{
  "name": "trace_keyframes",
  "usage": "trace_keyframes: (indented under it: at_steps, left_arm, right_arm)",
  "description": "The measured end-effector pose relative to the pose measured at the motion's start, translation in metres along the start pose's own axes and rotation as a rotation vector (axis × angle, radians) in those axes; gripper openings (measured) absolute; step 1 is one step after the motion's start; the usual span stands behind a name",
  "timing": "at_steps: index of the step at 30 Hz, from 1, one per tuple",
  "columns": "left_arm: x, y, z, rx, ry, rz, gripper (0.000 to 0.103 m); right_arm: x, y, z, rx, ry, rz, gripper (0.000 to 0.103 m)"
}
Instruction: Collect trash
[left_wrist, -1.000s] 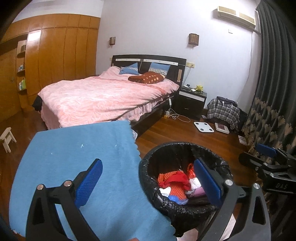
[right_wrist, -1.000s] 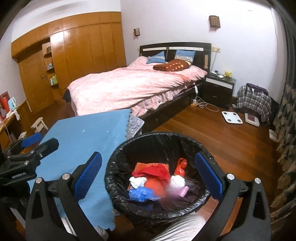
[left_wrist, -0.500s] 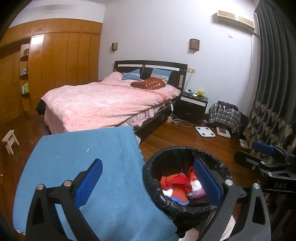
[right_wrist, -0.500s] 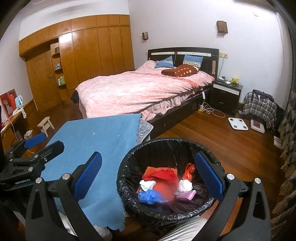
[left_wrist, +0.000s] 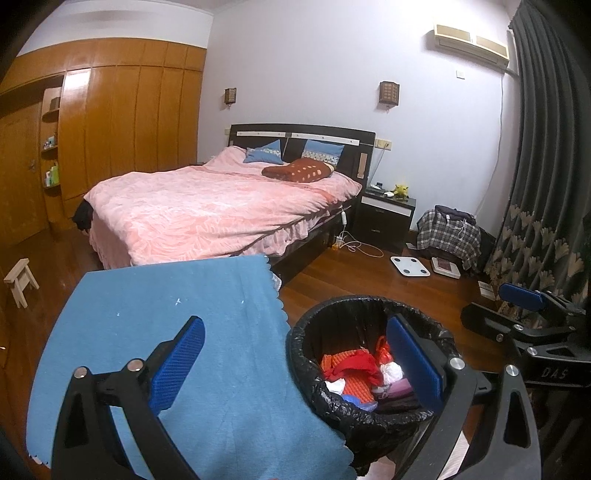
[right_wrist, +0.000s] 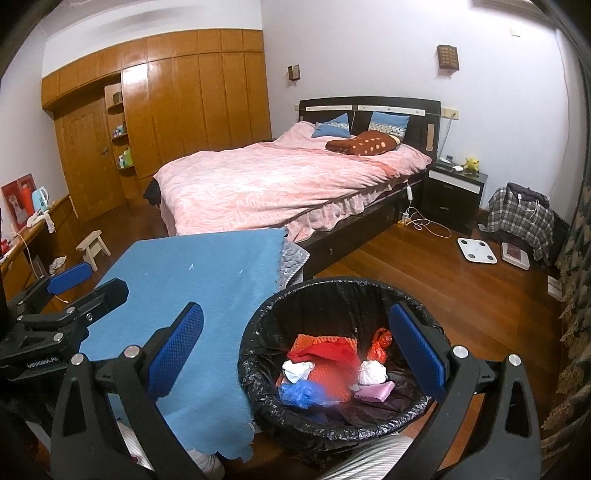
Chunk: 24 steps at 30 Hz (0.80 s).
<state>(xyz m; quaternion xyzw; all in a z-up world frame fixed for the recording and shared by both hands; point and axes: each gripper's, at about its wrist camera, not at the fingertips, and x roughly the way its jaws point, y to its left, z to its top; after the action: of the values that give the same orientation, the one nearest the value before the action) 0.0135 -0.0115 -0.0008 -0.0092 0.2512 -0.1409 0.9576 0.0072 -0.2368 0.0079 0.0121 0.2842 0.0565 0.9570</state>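
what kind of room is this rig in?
A home bedroom, most likely. A double bed with a pink cover fills the middle, a dark nightstand stands beside it, and a wooden built-in wardrobe lines the far wall. A lined trash bin sits in front of the open grippers.

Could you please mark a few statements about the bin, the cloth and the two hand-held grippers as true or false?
1. The trash bin has a black liner. True.
2. The bin is empty. False: crumpled trash lies inside.
3. The left hand-held gripper is shut on a wrapper. False: it is open and holds nothing.
4. The right hand-held gripper is open. True.
5. The blue cloth lies beside the bin. True.
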Motion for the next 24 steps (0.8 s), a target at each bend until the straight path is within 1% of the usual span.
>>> trace_keyframes:
  at_steps: [24]
  left_arm:
    - [-0.0006, 0.0000, 0.0012, 0.000, 0.001, 0.000, 0.097]
  right_arm:
    - [0.0006, 0.0024, 0.0011, -0.001, 0.002, 0.000, 0.098]
